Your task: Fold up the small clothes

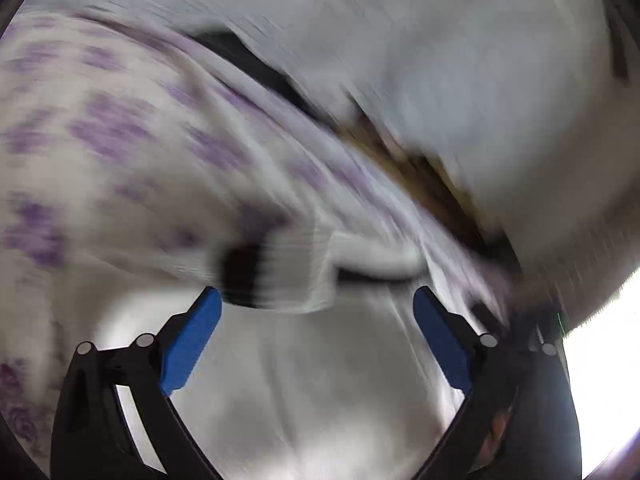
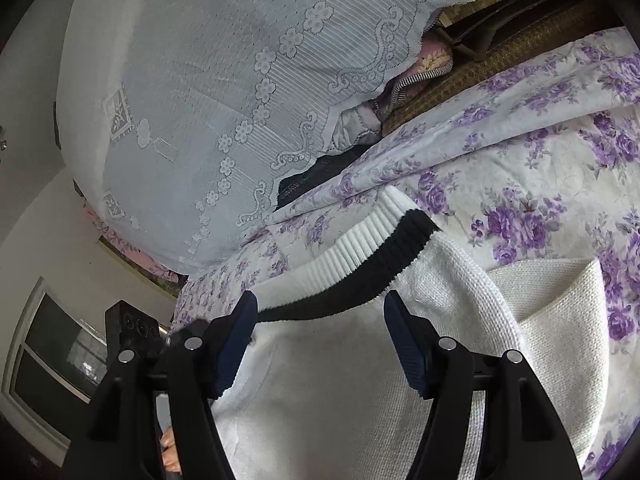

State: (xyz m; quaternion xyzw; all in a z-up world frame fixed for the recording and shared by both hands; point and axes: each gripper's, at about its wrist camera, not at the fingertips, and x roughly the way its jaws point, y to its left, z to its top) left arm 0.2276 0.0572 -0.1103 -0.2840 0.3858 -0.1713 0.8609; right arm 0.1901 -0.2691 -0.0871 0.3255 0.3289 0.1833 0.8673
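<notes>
Both claws, left gripper (image 1: 316, 300) and right gripper (image 2: 320, 306), hang released over the white sweater (image 2: 340, 380), partly folded on the floral sheet (image 2: 540, 184).

Left wrist view: looks forward along its own blue-padded fingers (image 1: 440, 340), tilted downward, very near the white knitted garment with black-and-white ribbed band (image 1: 280, 280); frame heavily motion-blurred.

Right wrist view: same kind of mount, looks forward and down past dark-padded fingers (image 2: 236, 340), close over the same garment (image 2: 340, 380), sharp.

Shared ground: the garment, the purple-flowered white bedsheet (image 1: 100, 128) (image 2: 520, 184) beneath it, and the pale lace cloth (image 1: 460, 60) (image 2: 220, 80) rising beyond.
</notes>
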